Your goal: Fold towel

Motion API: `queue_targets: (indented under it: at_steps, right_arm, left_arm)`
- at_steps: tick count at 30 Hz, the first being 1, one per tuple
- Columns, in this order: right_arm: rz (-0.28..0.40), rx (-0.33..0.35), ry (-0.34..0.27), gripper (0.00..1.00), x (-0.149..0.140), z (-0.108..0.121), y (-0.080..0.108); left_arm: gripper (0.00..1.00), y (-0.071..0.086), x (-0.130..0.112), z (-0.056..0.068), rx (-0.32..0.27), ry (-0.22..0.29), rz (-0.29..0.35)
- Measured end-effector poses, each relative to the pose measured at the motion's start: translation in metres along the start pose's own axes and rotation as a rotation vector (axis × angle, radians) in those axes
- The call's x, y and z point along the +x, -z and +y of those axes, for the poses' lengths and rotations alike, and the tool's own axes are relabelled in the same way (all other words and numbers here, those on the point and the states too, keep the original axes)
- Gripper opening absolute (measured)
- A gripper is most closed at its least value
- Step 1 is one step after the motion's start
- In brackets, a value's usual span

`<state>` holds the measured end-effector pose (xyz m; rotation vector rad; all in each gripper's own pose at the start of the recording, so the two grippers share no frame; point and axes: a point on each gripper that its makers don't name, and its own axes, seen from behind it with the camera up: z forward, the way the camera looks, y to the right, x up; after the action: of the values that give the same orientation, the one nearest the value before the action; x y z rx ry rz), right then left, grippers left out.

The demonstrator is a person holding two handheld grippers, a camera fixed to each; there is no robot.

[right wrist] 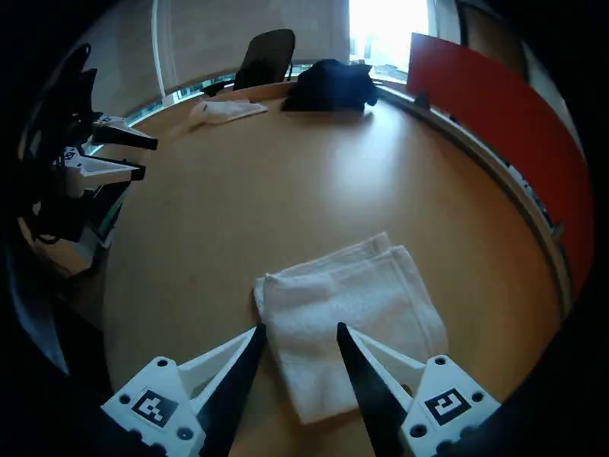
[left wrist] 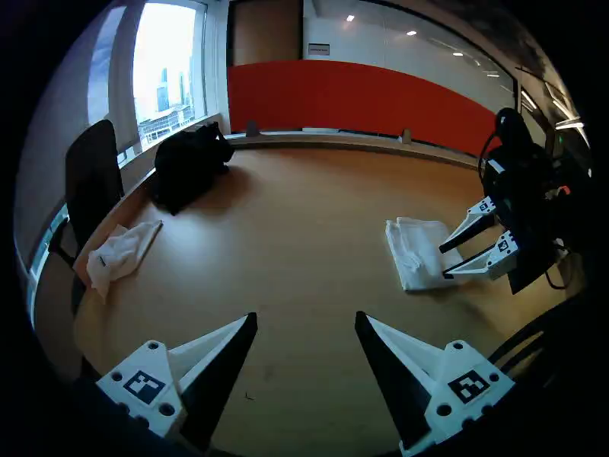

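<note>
Hovering at six o'clock of the folded towel point(right wrist: 358, 305), right gripper point(right wrist: 301, 327), jaws released.
Over the table point(left wrist: 304, 221), left gripper point(left wrist: 305, 314), jaws also apart; towel contact unclear.

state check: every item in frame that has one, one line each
left gripper: open, empty, over the table
right gripper: open, at the towel's near edge
towel: folded, lying flat
spare towel: crumpled, near the table's edge
bag: slumped on the table
chair: unoccupied
</note>
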<state>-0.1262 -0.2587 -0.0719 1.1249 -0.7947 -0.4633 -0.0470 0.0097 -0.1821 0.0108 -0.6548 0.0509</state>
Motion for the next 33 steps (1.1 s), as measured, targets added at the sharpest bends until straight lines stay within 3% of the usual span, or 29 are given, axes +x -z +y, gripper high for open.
queue_targets:
  at_steps: [15,33]
  right_arm:
    - [-0.033,-0.056,-0.064,0.72,-0.041,0.003,0.025]
    - [-0.071,-0.095,-0.107,0.72,-0.074,0.001,0.031]
  left_arm:
    - [0.95,-0.003,0.004,0.002,-0.013,-0.016,-0.002]
    - [0.95,-0.004,0.003,0.005,-0.022,-0.024,-0.005]
